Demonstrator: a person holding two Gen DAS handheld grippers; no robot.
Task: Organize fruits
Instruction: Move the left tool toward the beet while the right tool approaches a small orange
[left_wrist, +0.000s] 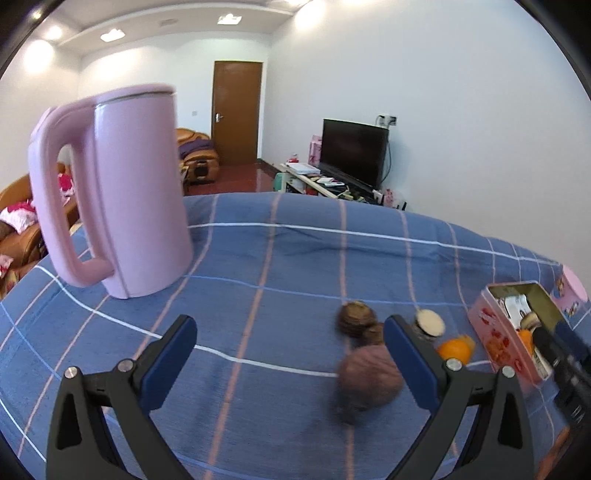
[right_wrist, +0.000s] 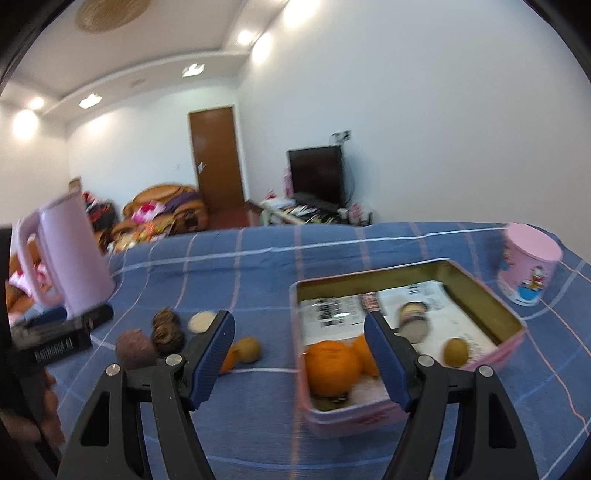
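both claws are empty and spread wide over the blue checked surface (left_wrist: 258, 258). the left claw (left_wrist: 291, 354) has nothing between its blue pads, and just ahead of it, toward its right finger, sits the loose cluster of fruit: a dull purple round fruit (left_wrist: 369, 376) nearest, a brown scaly one (left_wrist: 356, 317) behind it, a pale-topped piece (left_wrist: 430, 322) and an orange (left_wrist: 456, 349) beyond the finger. the right claw (right_wrist: 300, 360) is just as open, and it hangs in front of the pink tin (right_wrist: 513, 343), where an orange (right_wrist: 332, 367), a greenish-brown fruit (right_wrist: 456, 351) and a round lidded piece (right_wrist: 413, 319) already lie on printed paper. seen from that side, the loose fruits lie to the left of the tin: the purple fruit (right_wrist: 135, 349), two brown scaly ones (right_wrist: 166, 330), the pale disc (right_wrist: 202, 321), and a small orange and a brownish fruit (right_wrist: 247, 349) partly behind the left finger. so the thing that matters is this: the remaining fruit lies between the two hands, closer to the left claw, with the tin off to that claw's right (left_wrist: 506, 343). i'd judge the purple one the easiest next pick for the left hand; it's round, so no axis to line up with. the tall pink kettle (left_wrist: 122, 192) stands well apart on the far left, and a pink cup (right_wrist: 528, 271) sits beyond the tin.
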